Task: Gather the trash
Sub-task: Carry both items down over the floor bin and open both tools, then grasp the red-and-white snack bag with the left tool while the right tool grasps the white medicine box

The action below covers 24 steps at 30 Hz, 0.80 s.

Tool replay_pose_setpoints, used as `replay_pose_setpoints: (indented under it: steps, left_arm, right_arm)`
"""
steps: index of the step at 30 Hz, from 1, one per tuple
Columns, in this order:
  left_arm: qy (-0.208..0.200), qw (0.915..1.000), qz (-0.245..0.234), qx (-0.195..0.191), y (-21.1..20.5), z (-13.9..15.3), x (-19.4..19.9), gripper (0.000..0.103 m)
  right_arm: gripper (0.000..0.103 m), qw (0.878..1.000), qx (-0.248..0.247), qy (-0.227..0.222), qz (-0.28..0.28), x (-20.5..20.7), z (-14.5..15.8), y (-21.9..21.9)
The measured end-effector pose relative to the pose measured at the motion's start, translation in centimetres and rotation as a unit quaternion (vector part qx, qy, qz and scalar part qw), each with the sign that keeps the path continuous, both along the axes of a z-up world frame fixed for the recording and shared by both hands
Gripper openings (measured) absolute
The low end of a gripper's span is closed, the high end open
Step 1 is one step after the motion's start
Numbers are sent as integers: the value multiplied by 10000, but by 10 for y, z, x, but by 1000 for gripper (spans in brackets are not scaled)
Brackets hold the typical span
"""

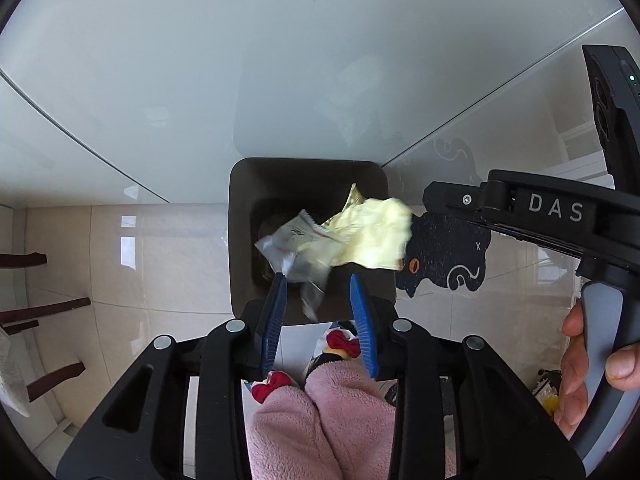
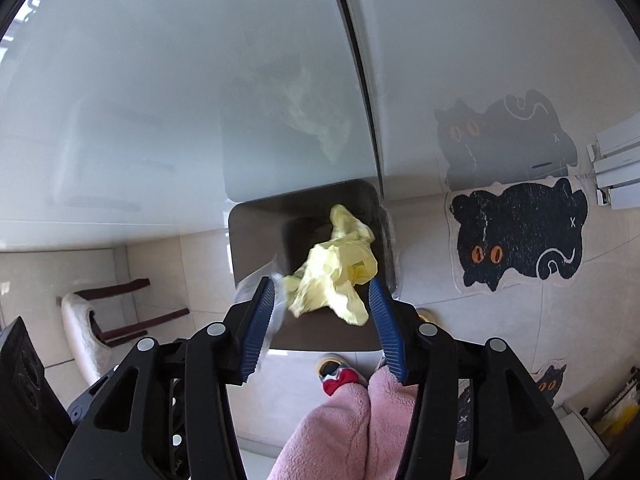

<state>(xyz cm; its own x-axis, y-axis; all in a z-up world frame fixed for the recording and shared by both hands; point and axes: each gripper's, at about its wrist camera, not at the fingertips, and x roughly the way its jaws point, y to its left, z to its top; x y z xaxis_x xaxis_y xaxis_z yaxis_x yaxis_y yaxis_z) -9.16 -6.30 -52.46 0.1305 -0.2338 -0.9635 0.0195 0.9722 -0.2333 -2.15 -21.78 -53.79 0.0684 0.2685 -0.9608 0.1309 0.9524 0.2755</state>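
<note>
Item: dark square plastic waste bin [image 1: 310,184], standing on the tiled floor straight beyond both sets of my fingers, its far rim against a glossy white cabinet front [image 1: 280,60].

Item: crumpled pale-yellow plastic wrapper [image 2: 334,270], loose over the bin mouth, between and just beyond the blue fingers of my right gripper [image 2: 322,312]. Those fingers are spread apart and grasp nothing.

Item: clear-and-white torn plastic packet [image 1: 294,248], blurred, also over the bin opening, just beyond my left gripper [image 1: 319,300]. Fingers there likewise spread, released.

Progress, as I judge it: both pieces are let go above the bin and look to be dropping in, so this deposit is nearly done. Whether other trash remains elsewhere I cannot tell.

View differences: the left wrist view shows both pieces side by side, plus my right gripper's black body and my hand on its handle. The right wrist view shows the yellow wrapper sharply, the packet only as a blur at my left-hand finger, and the whole black cat-shaped floor mat [image 2: 520,236].
</note>
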Motion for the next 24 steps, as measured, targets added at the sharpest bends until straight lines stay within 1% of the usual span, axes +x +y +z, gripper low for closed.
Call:
replay_pose_setpoints:
  steps: [2,4,8,10,13,16,19,22,24]
  left_arm:
    - [-23,10000,11,-1,0,4,1,39]
    - [-66,10000,-6,18,-1,10,1,48]
    - [-181,9998,-16,64,-1,25,1,63]
    - [-247,9997,20,60,-1,39,-2,74]
    - [-385,9992,49,54,0,66,-7,83]
    - [-594,9982,63,70,7,97,-12,88]
    - [-859,9960,70,224,16,130,-15,94]
    - [-1184,9924,7,335,24,165,-18,95]
    - [-1349,9903,-18,326,28,187,-18,95]
  right_arm:
    - [59,10000,26,6,-17,2,3,0]
    - [69,10000,19,9,-12,3,7,-1]
    - [83,10000,-45,-62,-23,4,21,-5]
    - [94,9999,-72,-94,-50,2,32,-9]
    - [97,9998,-127,-174,-53,-1,57,-12]
    - [100,9991,-224,-356,11,-8,88,-13]
    - [100,9976,-347,-560,195,-18,123,-12]
    - [100,9959,-393,-790,173,-28,160,-15]
    - [100,9949,-359,-942,91,-34,185,-20]
